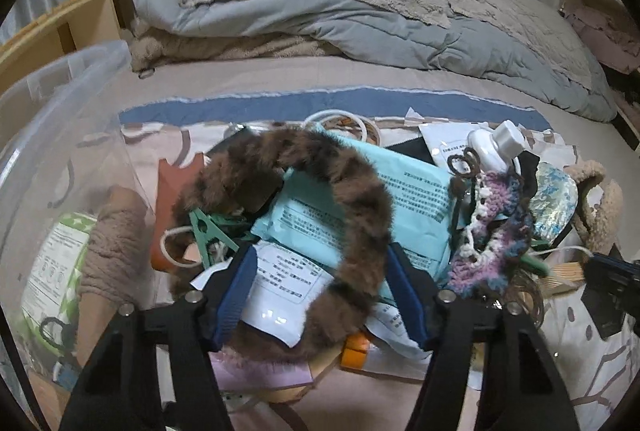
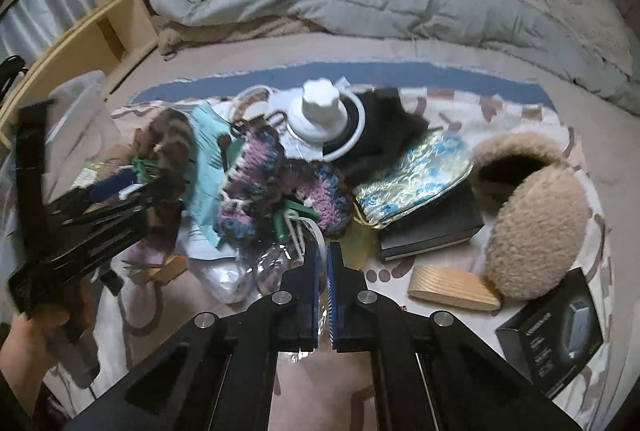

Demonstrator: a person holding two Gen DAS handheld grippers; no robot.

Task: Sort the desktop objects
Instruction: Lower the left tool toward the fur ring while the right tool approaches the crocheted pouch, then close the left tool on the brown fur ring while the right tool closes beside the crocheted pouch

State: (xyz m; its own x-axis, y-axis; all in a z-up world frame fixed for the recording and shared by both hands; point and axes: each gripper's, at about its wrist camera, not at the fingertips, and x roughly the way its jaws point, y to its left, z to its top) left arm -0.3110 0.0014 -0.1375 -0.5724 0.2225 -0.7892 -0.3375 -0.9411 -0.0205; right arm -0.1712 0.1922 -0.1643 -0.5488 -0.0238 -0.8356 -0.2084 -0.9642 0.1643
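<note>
A brown furry headband (image 1: 352, 199) arches over a pale blue packet (image 1: 404, 191) and white paper packets on the bed. My left gripper (image 1: 320, 251) stands open astride its lower arc; the fur brushes the right pad, the left pad is clear. In the right wrist view that gripper (image 2: 80, 223) is a blurred shape at the left, beside the headband (image 2: 168, 135). My right gripper (image 2: 323, 247) is shut, its blue pads pinching crumpled clear plastic wrapper (image 2: 260, 271). A purple-blue crocheted piece (image 2: 272, 167) and a white bottle (image 2: 320, 115) lie just beyond.
A clear plastic bin (image 1: 60, 151) stands at the left with items inside. On the right lie beige fluffy earmuffs (image 2: 536, 227), a gold-blue pouch (image 2: 416, 171) on a dark book (image 2: 436, 227), a wooden block (image 2: 452, 287) and a black box (image 2: 556, 335). A grey duvet (image 1: 320, 15) is heaped behind.
</note>
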